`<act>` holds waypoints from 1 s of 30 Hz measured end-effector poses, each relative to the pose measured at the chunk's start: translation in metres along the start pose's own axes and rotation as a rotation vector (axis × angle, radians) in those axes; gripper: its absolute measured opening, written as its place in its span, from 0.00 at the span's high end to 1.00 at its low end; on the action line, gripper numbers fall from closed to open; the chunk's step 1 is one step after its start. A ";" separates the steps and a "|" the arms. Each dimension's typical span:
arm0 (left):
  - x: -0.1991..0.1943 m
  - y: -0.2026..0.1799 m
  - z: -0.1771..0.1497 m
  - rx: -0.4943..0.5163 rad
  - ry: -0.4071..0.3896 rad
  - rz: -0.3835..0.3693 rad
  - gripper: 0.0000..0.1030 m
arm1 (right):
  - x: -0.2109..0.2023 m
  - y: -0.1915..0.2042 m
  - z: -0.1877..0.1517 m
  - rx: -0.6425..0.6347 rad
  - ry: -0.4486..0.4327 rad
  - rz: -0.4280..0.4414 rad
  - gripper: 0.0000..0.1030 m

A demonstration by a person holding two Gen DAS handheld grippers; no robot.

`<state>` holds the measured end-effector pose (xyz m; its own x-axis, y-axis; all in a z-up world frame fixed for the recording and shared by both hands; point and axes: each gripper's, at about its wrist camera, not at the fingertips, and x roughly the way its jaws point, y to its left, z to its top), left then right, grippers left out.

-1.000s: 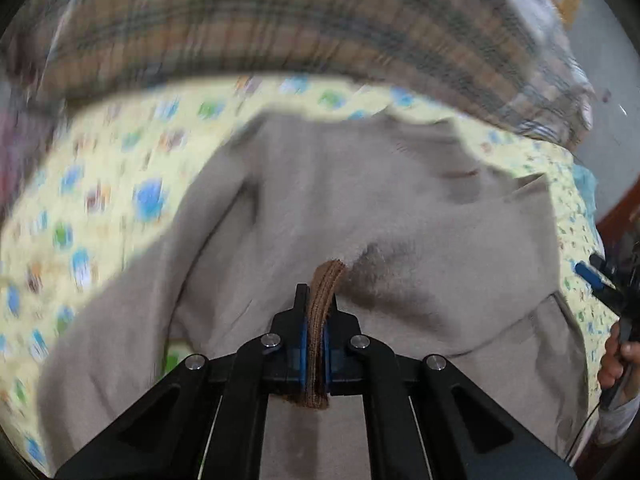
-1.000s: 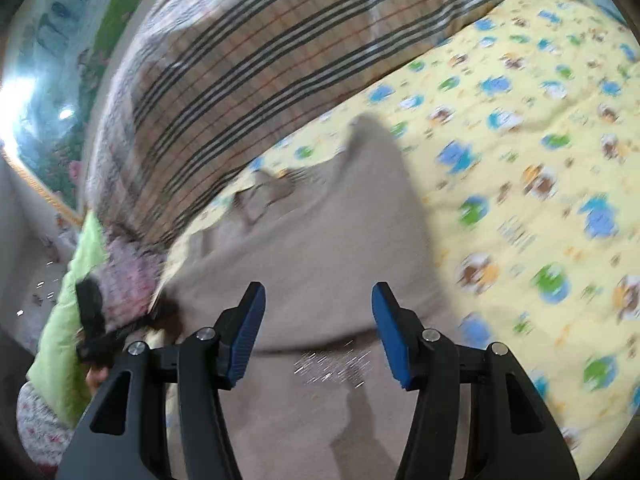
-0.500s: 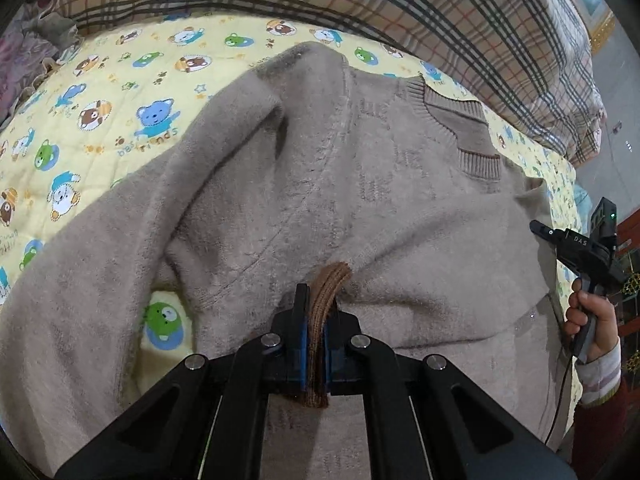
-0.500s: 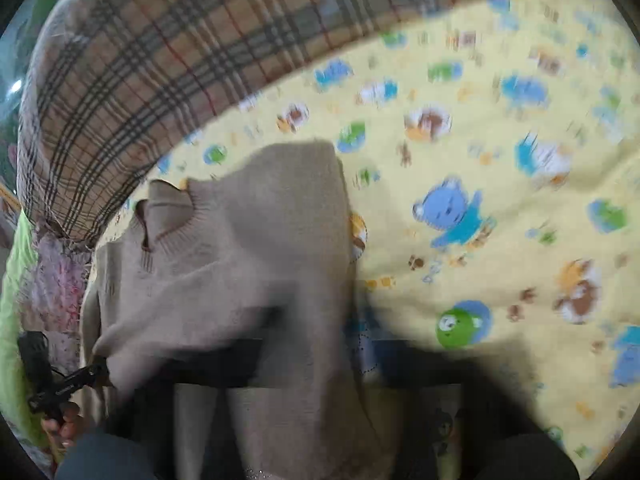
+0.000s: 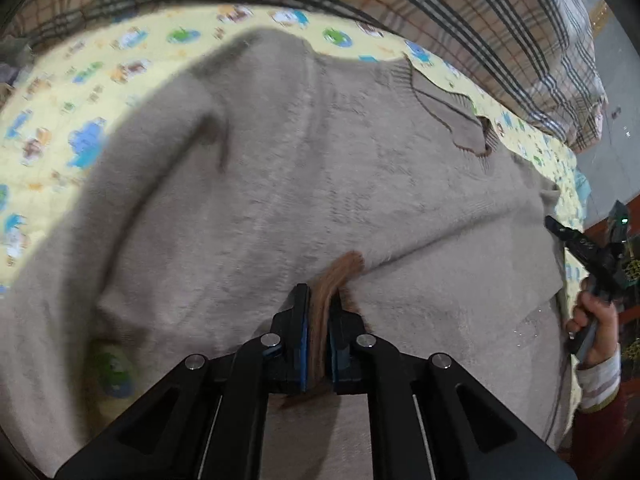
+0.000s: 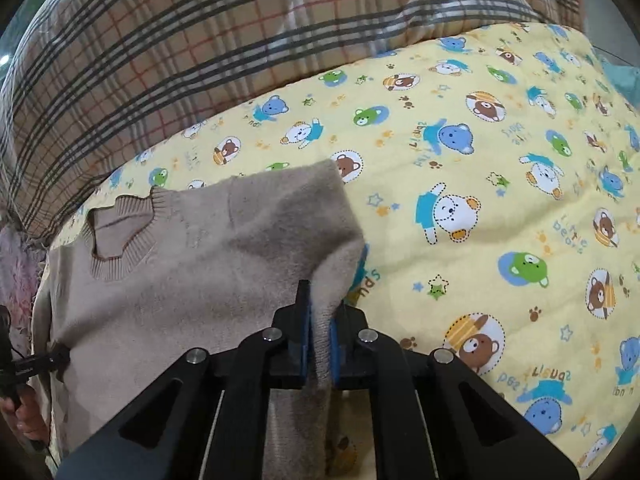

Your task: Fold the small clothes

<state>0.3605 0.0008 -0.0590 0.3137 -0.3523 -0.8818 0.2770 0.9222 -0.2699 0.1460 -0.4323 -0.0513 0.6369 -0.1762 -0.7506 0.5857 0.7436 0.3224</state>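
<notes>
A small beige knit sweater (image 5: 320, 168) lies on a yellow bear-print sheet (image 5: 52, 120), its ribbed collar (image 5: 444, 100) at the far side. My left gripper (image 5: 319, 308) is shut on a brown ribbed cuff (image 5: 336, 276) of the sweater, over its body. In the right wrist view the sweater (image 6: 180, 264) lies left of centre with the collar (image 6: 120, 236) at far left. My right gripper (image 6: 319, 312) is shut on a fold of its sleeve (image 6: 332, 248) at the sweater's right edge.
A plaid blanket (image 6: 180, 48) is heaped along the far side of the sheet (image 6: 500, 200). The right hand with its gripper handle (image 5: 596, 276) shows at the right edge of the left wrist view. Pink fabric (image 6: 16, 264) lies at far left.
My right gripper was open above the sweater and has now shut on the sleeve at its right edge. My left gripper keeps the cuff and has moved it a little over the sweater's body.
</notes>
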 end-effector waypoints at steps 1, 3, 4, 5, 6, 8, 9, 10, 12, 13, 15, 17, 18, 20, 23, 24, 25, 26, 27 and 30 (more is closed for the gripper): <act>-0.002 0.002 0.001 0.004 -0.002 0.019 0.89 | -0.004 -0.001 0.001 0.017 -0.005 0.002 0.86; -0.007 0.010 -0.003 0.000 0.007 0.040 0.88 | -0.018 -0.001 0.001 0.030 -0.034 -0.018 0.85; -0.010 0.014 -0.006 -0.007 0.009 0.044 0.88 | -0.030 -0.001 -0.001 0.029 -0.056 -0.030 0.85; -0.015 0.018 -0.010 -0.016 0.007 0.050 0.88 | -0.039 0.001 -0.004 0.033 -0.077 -0.024 0.84; -0.021 0.022 -0.016 -0.026 0.000 0.057 0.88 | -0.049 0.003 -0.009 0.041 -0.096 -0.004 0.82; -0.034 0.029 -0.032 -0.052 -0.014 0.055 0.89 | -0.068 0.014 -0.020 0.057 -0.127 0.056 0.76; -0.040 0.030 -0.039 -0.066 -0.017 0.050 0.88 | -0.077 0.022 -0.028 0.051 -0.131 0.099 0.69; -0.046 0.032 -0.048 -0.081 -0.021 0.042 0.86 | -0.084 0.028 -0.038 0.045 -0.134 0.135 0.66; -0.059 0.035 -0.071 -0.115 -0.032 0.031 0.73 | -0.093 0.044 -0.057 0.029 -0.125 0.195 0.55; -0.064 0.036 -0.081 -0.127 -0.038 0.035 0.69 | -0.097 0.052 -0.069 0.016 -0.115 0.229 0.54; -0.078 0.040 -0.108 -0.158 -0.056 0.054 0.58 | -0.102 0.064 -0.089 0.006 -0.094 0.272 0.53; -0.092 0.047 -0.134 -0.187 -0.065 0.057 0.57 | -0.099 0.079 -0.111 -0.006 -0.047 0.315 0.53; -0.100 0.052 -0.149 -0.208 -0.074 0.069 0.56 | -0.100 0.084 -0.120 -0.005 -0.033 0.330 0.53; -0.117 0.063 -0.176 -0.240 -0.100 0.122 0.56 | -0.102 0.091 -0.141 -0.004 -0.005 0.358 0.52; -0.143 0.079 -0.213 -0.230 -0.142 0.264 0.49 | -0.102 0.098 -0.164 0.006 0.030 0.385 0.52; -0.150 0.084 -0.223 -0.211 -0.147 0.305 0.43 | -0.103 0.100 -0.170 0.012 0.041 0.391 0.52; -0.154 0.089 -0.230 -0.184 -0.146 0.339 0.42 | -0.104 0.101 -0.177 0.018 0.051 0.396 0.52; -0.157 0.094 -0.235 -0.161 -0.141 0.379 0.42 | -0.107 0.101 -0.181 0.023 0.053 0.397 0.52; -0.157 0.097 -0.238 -0.141 -0.133 0.409 0.42 | -0.109 0.102 -0.184 0.028 0.056 0.399 0.52; -0.152 0.104 -0.238 -0.071 -0.107 0.458 0.40 | -0.114 0.108 -0.193 0.025 0.061 0.402 0.52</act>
<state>0.1255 0.1880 -0.0446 0.4817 0.0826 -0.8724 0.0266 0.9937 0.1087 0.0395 -0.2074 -0.0424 0.7871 0.1642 -0.5946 0.3091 0.7292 0.6105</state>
